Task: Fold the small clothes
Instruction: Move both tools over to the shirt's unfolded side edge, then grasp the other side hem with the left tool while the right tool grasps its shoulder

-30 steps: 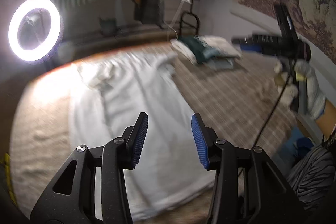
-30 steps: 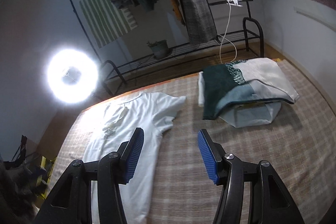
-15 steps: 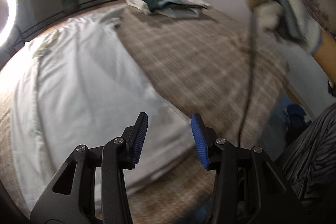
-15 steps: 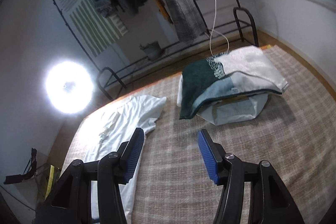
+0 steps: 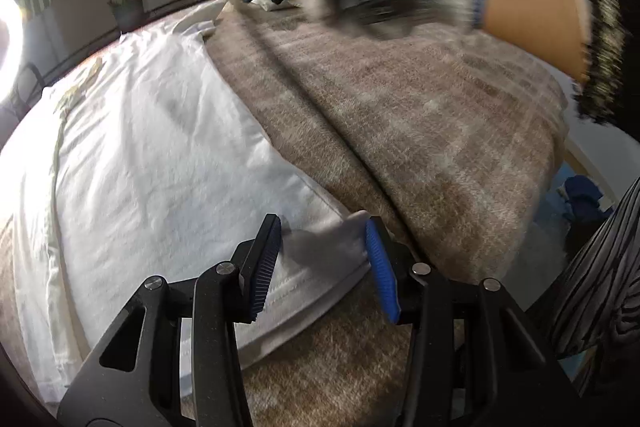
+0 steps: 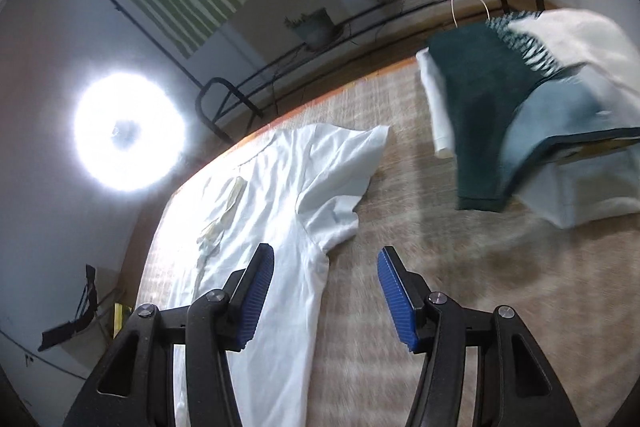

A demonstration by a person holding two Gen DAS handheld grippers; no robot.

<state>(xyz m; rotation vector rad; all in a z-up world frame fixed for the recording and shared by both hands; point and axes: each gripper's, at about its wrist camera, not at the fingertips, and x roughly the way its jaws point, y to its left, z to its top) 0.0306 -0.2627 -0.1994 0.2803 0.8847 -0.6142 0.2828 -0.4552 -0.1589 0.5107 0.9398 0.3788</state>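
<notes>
The white T-shirt [image 5: 152, 155] lay spread flat on the plaid-covered bed [image 5: 420, 131]. The left gripper [image 5: 324, 259] stood wide apart at the shirt's lower hem corner, which lay between its fingers ungripped. The right gripper [image 6: 324, 291] hovered spread and empty beside the sleeve, near the folded clothes pile [image 6: 520, 115].
</notes>
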